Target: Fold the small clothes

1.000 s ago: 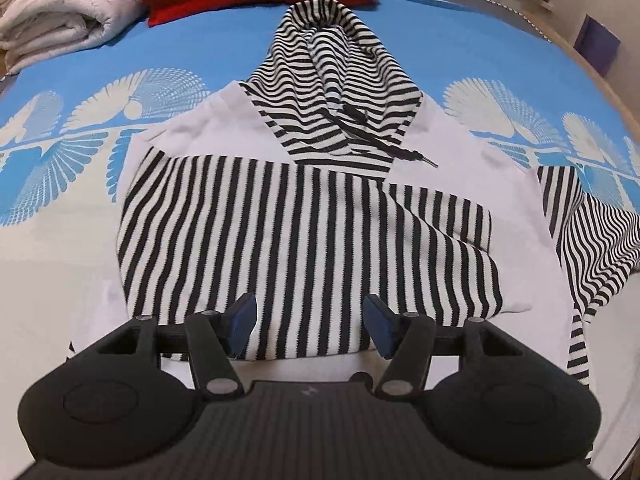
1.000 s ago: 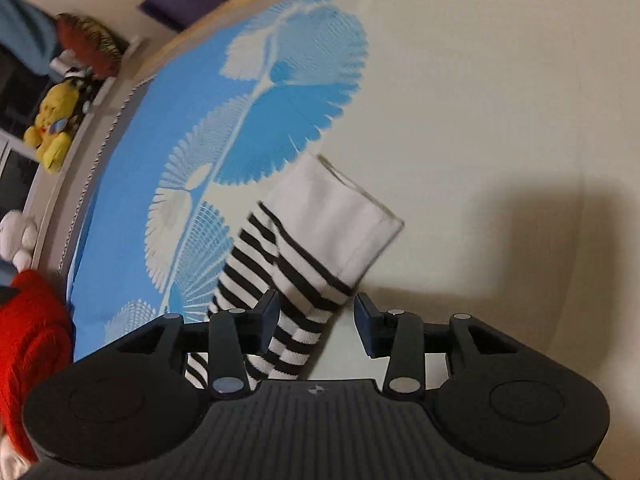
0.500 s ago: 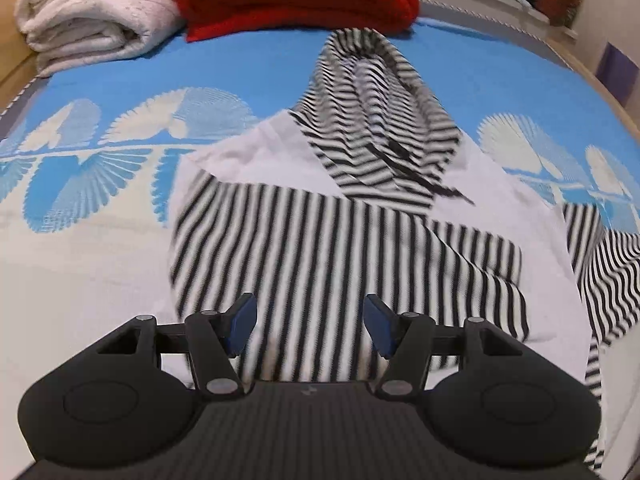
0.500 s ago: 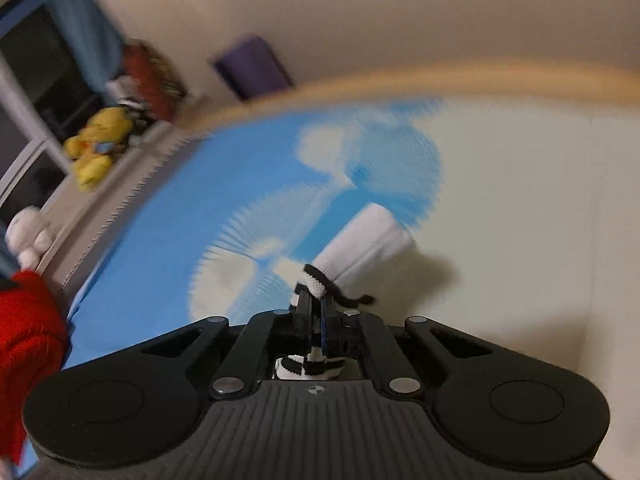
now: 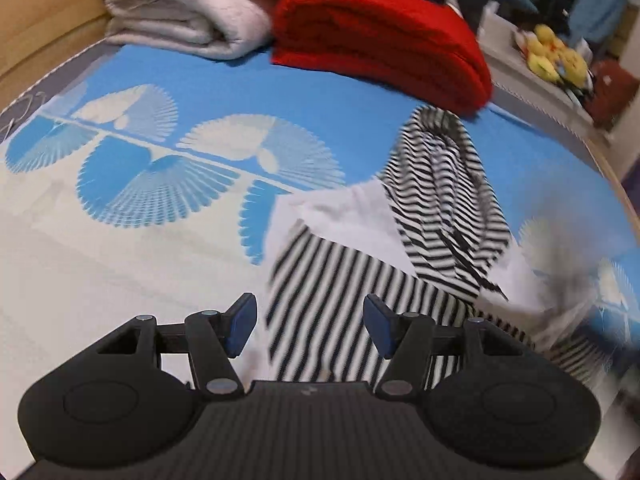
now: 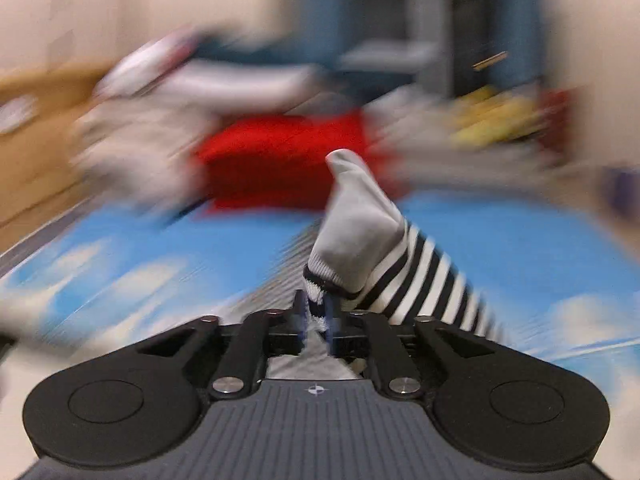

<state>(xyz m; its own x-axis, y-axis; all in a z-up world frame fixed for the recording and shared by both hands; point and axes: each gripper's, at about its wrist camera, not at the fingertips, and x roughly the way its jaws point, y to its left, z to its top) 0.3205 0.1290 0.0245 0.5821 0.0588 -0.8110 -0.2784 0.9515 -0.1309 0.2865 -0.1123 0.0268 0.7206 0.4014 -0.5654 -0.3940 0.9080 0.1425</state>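
Observation:
A small black-and-white striped hoodie [image 5: 440,200] lies on the blue and white bedsheet [image 5: 200,92], one striped sleeve [image 5: 320,288] folded across its white body. My left gripper [image 5: 310,316] hovers open over the lower left part of that fold, nothing between its blue pads. In the right wrist view, which is heavily blurred, my right gripper [image 6: 315,314] pinches the other sleeve at its white cuff [image 6: 356,220]. The cuff sticks up in front of the fingers and the striped part [image 6: 424,280] trails down to the right. The jaws are opening, the cuff's edge still between the pads.
A folded white blanket [image 5: 180,12] and a folded red blanket [image 5: 380,40] lie at the far end of the bed. Yellow plush toys [image 5: 556,54] sit on a ledge beyond. The bed's wooden edge [image 5: 618,196] curves along the right.
My right gripper closed on the sleeve cuff, lifted it off the bed and swung it round fast with a roll toward the hoodie. My left gripper drew left and up, staying open.

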